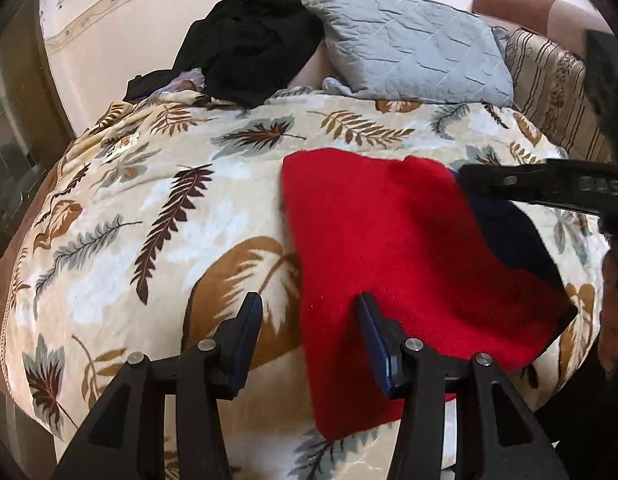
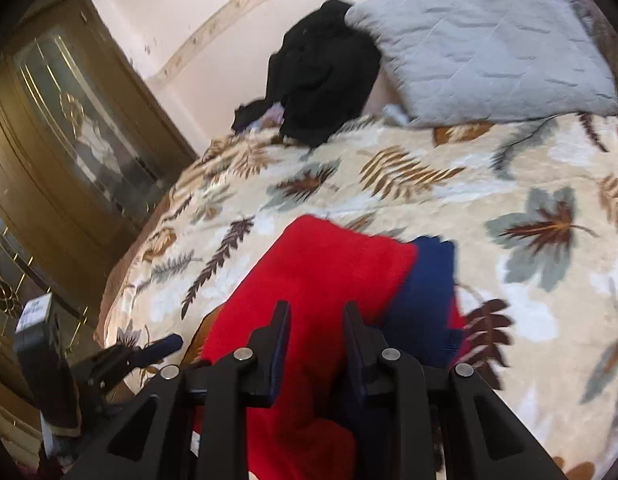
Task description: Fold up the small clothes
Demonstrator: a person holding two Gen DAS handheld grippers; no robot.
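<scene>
A red fleece garment [image 1: 389,248] with a navy blue part [image 2: 425,300] lies on the leaf-patterned blanket [image 1: 149,200] of a bed. My left gripper [image 1: 309,312] stands open at the garment's near left edge. One pad is over the blanket and the other over the red cloth, and neither pinches anything. My right gripper [image 2: 317,316] is shut on the red garment [image 2: 329,264], with fabric bunched between its pads. In the left wrist view one of its fingers [image 1: 509,182] reaches in from the right over the garment's far corner. A left gripper finger [image 2: 161,348] shows at the lower left.
A pile of black clothes [image 1: 249,52] and a grey quilted pillow [image 1: 413,48] lie against the wall at the head of the bed. A striped cushion [image 1: 549,88] sits at the far right. A wooden door with glass [image 2: 69,140] stands beyond the bed's left edge.
</scene>
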